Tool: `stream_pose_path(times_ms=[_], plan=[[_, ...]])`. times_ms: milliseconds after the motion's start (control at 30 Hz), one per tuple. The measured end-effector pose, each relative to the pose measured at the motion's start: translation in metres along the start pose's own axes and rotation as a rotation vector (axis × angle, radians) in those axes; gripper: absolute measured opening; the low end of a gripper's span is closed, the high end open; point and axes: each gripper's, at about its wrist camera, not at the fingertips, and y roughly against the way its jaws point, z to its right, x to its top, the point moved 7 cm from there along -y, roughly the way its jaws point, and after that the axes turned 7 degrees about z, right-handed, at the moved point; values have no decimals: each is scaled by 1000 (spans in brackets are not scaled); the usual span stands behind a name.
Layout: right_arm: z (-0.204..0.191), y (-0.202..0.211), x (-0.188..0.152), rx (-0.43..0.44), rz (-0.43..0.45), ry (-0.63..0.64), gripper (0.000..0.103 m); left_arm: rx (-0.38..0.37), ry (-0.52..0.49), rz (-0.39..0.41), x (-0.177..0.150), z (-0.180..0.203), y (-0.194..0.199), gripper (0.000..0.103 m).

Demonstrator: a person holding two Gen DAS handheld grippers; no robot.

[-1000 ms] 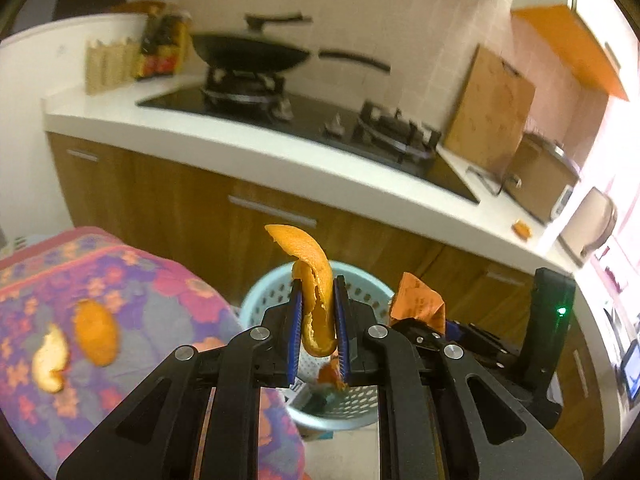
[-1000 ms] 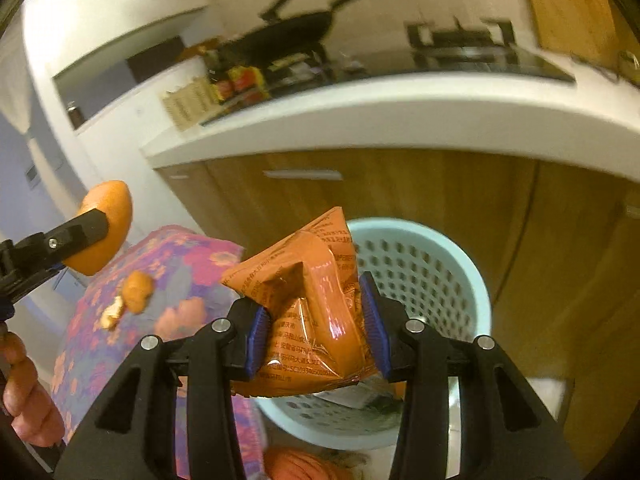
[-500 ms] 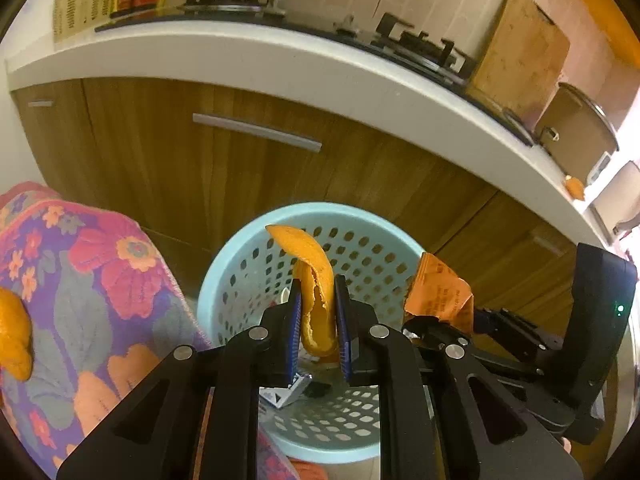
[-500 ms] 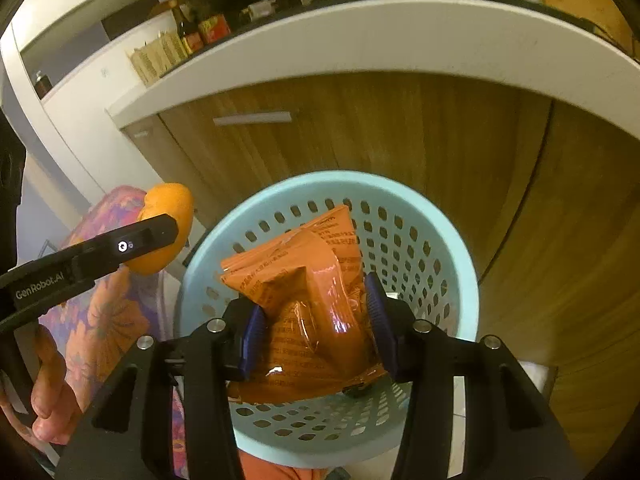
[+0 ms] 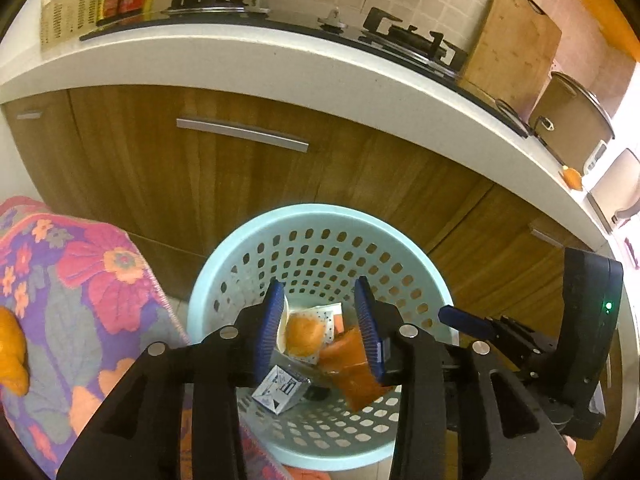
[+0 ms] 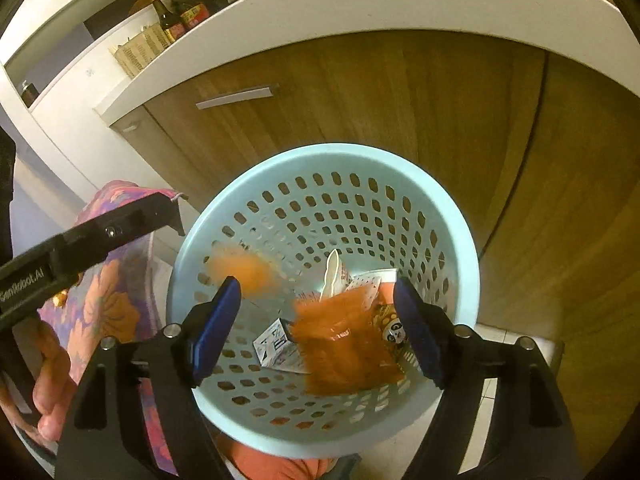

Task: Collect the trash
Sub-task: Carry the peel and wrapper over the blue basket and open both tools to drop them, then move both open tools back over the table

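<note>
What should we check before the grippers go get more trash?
1. Left gripper let go: ok. Its jaws have just been opening, with nothing between them.
2. Right gripper let go: ok. Its jaws have just been opening, and the pads press on nothing.
3. Orange peel inside the basket: ok, blurred as it drops.
4. Orange wrapper inside the basket: ok, also blurred.
5. Basket upright: ok.
6. More trash left: ok, an orange piece lies on the flowered cloth.
</note>
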Motion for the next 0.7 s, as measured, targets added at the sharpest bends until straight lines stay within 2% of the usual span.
stream_pose_path(times_ms=[133, 333, 567, 700], plan=[[-5, 14, -1, 0, 24, 2, 74, 7, 14, 29, 0, -8, 18, 39], [-36, 37, 6, 4, 76, 61, 74, 20, 37, 82, 1, -26, 53, 39], [-100, 63, 14, 45, 140, 180, 74, 52, 61, 182, 1, -53, 114, 42], [-143, 71, 15, 90, 166, 235, 74, 84, 83, 240, -2, -82, 157, 44]])
